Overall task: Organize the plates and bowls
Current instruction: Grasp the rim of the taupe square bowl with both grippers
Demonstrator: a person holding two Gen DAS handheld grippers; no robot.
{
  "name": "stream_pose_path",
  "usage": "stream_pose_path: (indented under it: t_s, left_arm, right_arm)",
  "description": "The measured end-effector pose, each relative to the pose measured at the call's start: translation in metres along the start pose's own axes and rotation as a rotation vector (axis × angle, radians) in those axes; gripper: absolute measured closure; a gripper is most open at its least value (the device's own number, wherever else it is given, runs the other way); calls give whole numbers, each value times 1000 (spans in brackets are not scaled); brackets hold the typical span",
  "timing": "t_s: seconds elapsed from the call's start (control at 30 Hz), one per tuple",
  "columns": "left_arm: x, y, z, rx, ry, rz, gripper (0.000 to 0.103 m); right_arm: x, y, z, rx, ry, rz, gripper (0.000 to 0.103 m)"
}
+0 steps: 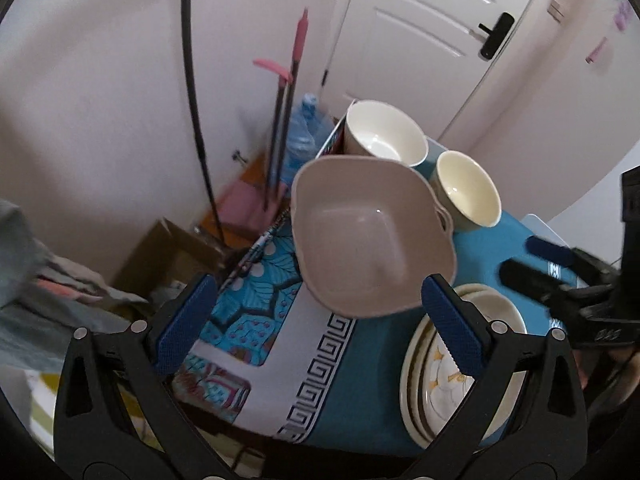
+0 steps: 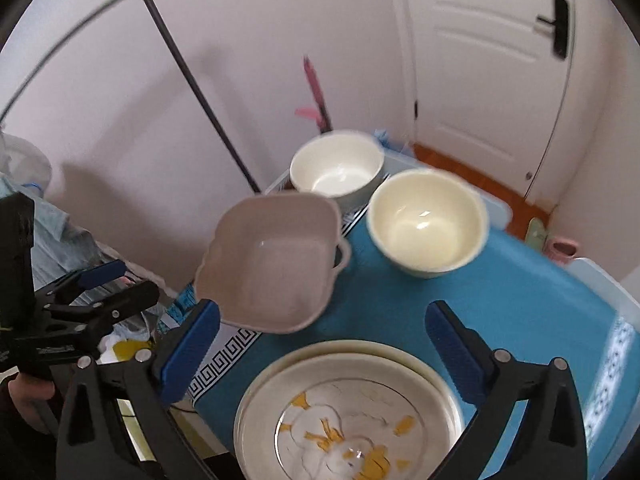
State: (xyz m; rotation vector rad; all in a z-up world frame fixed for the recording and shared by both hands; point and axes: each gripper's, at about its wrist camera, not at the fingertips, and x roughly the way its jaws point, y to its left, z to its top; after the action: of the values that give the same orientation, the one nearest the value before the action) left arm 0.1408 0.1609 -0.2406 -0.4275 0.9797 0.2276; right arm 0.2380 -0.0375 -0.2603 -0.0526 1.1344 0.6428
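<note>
A beige square bowl with small handles stands on the blue-clothed table. Behind it stand a white round bowl and a cream round bowl. A stack of plates with a yellow flower pattern lies at the near edge. My left gripper is open and empty, just short of the square bowl. My right gripper is open and empty above the plate stack; it also shows in the left wrist view.
The table carries a blue cloth with a white key-pattern border. Left of it are a cardboard box, clothes, a water bottle and pink-handled brooms against the wall. A white door is behind.
</note>
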Motion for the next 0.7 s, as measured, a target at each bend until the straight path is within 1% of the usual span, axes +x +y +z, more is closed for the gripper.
stream_pose_path:
  t_s: [0.1,0.13,0.17,0.2,0.23,0.27,0.3,0.33,0.37,0.4,0.43,0.53,0.63,0.67,0.7]
  left_arm:
    - [28,5,7,2,53,-21,21]
    - [37,5,9,5,71,-25,27]
    - [49,7,10,9,95,-32,30]
    - [56,7,11,10,108,-37,37]
    - [63,8,13,11,120,-43,43]
    - [71,9,14,14,133,-50,46]
    - [77,10,15,18,142,-54,53]
    - [82,10,15,22,149,-57,58]
    - [86,10,16,27,155,-59,60]
    - [89,10,16,30,158,-57,65]
    - [92,11,17,34,162,-59,73]
    - [97,14,20,42,171,-65,82]
    - [98,16,23,52,169,-78,84]
    - [96,14,23,58,165,-75,84]
    - [96,15,24,63,162,-75,84]
  right_arm:
    - [30,-3,7,28,53,17,2]
    - [40,-3,9,41,67,31,7]
    - [50,-5,11,51,84,38,15]
    - [55,-6,13,56,96,43,20]
    - [63,-6,14,61,108,48,30]
    - [69,-6,14,65,116,47,36]
    - [76,-7,15,70,122,42,38]
    - [80,-7,16,74,124,40,43]
    - [84,-7,17,81,126,39,49]
    - [87,-8,17,88,126,39,52]
    - [90,-9,17,100,125,42,57]
    - [97,-13,17,135,127,57,72]
    - [102,-11,17,142,126,58,85]
    - [102,-10,17,142,125,56,88]
    - [101,-9,17,144,120,51,88]
